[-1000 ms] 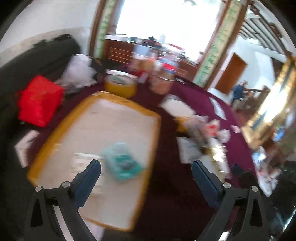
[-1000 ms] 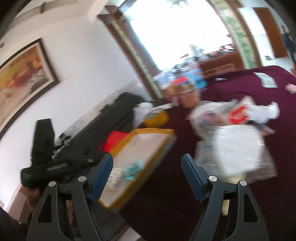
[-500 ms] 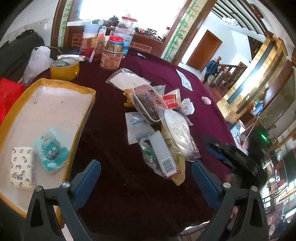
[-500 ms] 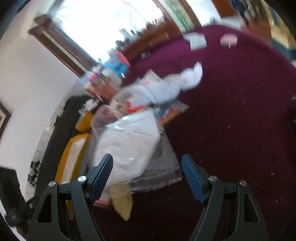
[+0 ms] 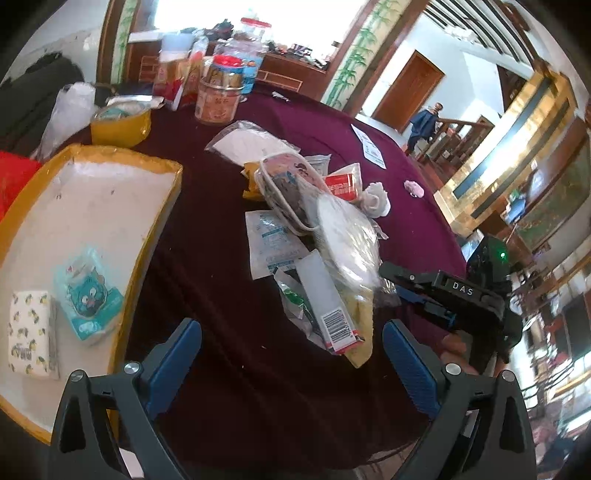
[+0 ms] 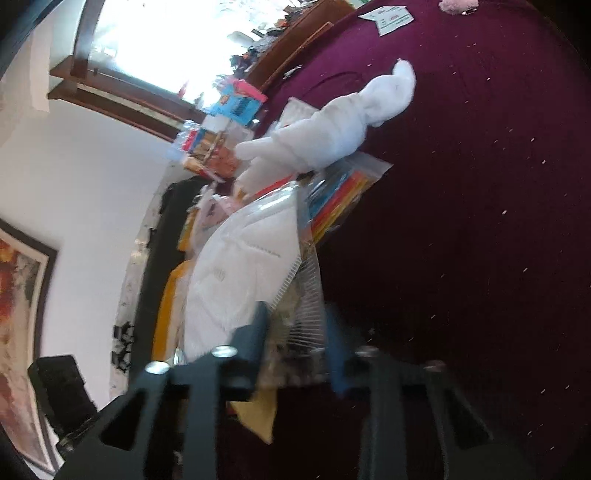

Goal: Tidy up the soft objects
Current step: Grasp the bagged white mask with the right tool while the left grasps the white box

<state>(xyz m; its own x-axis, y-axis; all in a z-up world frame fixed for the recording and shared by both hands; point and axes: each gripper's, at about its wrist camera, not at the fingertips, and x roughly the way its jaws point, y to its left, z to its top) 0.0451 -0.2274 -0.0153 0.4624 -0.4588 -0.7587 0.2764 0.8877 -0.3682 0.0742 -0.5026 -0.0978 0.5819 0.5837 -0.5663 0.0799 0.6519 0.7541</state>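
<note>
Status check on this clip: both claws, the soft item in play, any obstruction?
Left claw open, empty, above tablecloth. Right claw closing around bagged white mask at the pile's edge; grip unconfirmed, blurred. Tray holds two tissue packs. Nothing blocking.

Domestic interior, living or dining room type. A table with a maroon cloth [image 5: 325, 122] fills the view. Food jars [image 5: 218, 99] stand on it at 12 o'clock, before a bright window [image 5: 229, 14] with a wooden frame. A wooden door [image 5: 408, 88] and a stair railing [image 5: 458, 136] lie at 2 o'clock. A framed painting [image 6: 18, 332] hangs on the white wall at 9 o'clock in the right wrist view.
</note>
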